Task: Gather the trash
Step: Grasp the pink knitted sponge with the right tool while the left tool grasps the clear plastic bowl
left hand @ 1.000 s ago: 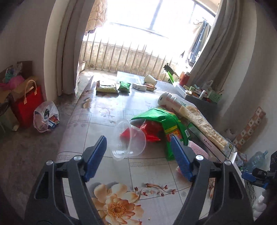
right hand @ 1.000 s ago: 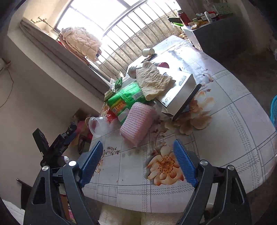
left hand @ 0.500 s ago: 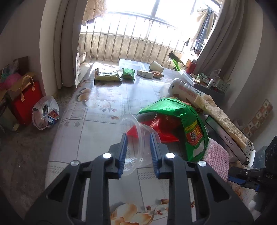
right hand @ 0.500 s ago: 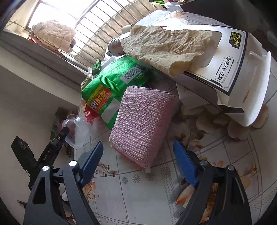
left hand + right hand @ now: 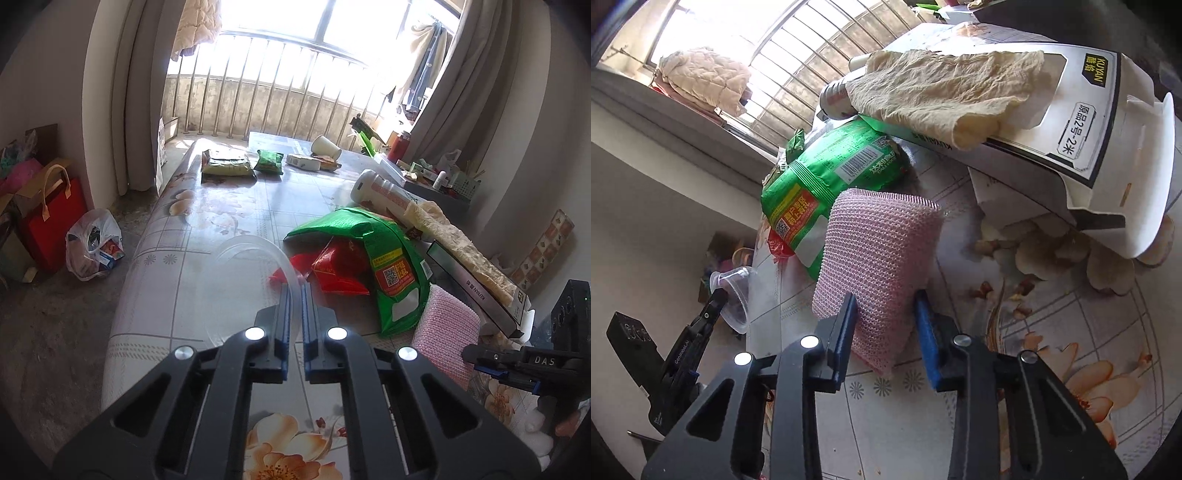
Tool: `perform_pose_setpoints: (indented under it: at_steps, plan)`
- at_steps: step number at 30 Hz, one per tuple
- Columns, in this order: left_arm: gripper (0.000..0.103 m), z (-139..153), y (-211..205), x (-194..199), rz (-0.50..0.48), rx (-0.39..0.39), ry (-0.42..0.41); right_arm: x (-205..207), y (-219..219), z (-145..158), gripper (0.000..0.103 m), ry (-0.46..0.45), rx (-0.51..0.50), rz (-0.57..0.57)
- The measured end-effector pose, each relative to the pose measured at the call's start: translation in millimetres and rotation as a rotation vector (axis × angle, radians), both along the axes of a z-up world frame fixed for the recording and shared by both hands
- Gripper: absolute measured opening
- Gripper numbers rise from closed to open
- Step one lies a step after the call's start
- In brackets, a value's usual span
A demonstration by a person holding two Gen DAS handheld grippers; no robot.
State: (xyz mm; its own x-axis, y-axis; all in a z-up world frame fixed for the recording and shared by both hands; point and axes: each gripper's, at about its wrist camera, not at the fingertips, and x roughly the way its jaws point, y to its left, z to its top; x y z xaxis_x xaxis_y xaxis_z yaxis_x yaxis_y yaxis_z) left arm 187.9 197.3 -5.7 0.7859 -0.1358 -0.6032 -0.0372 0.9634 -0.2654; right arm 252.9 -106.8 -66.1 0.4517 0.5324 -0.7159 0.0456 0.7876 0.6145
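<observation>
My left gripper (image 5: 294,291) is shut on the rim of a clear plastic cup (image 5: 243,258), which lies on its side on the floral table; the cup also shows in the right wrist view (image 5: 737,291). My right gripper (image 5: 886,314) is closed around the near end of a pink knitted scrub pad (image 5: 879,251), its fingers pressing both sides. The pad also shows in the left wrist view (image 5: 445,336). A green snack bag (image 5: 384,266) and a red wrapper (image 5: 332,269) lie between them.
A long white box (image 5: 1082,122) with a crumpled beige cloth (image 5: 945,85) lies right of the pad. A white bottle (image 5: 380,192), snack packets (image 5: 225,166) and a paper cup (image 5: 325,146) lie farther back. A red bag (image 5: 51,221) and a plastic bag (image 5: 92,243) sit on the floor at left.
My left gripper moved in and shut on the clear cup's rim. My right gripper moved forward to the pink pad and closed onto its end.
</observation>
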Motion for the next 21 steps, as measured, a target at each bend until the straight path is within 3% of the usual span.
perform_pose_setpoints:
  at_steps: [12,21]
  plan:
    - [0.004,19,-6,-47,-0.049,-0.008,-0.009,-31,-17,-2,0.027,0.030,0.109,0.046]
    - [0.004,29,-31,-69,-0.109,0.054,-0.028,-63,-33,3,0.027,0.000,0.079,0.056]
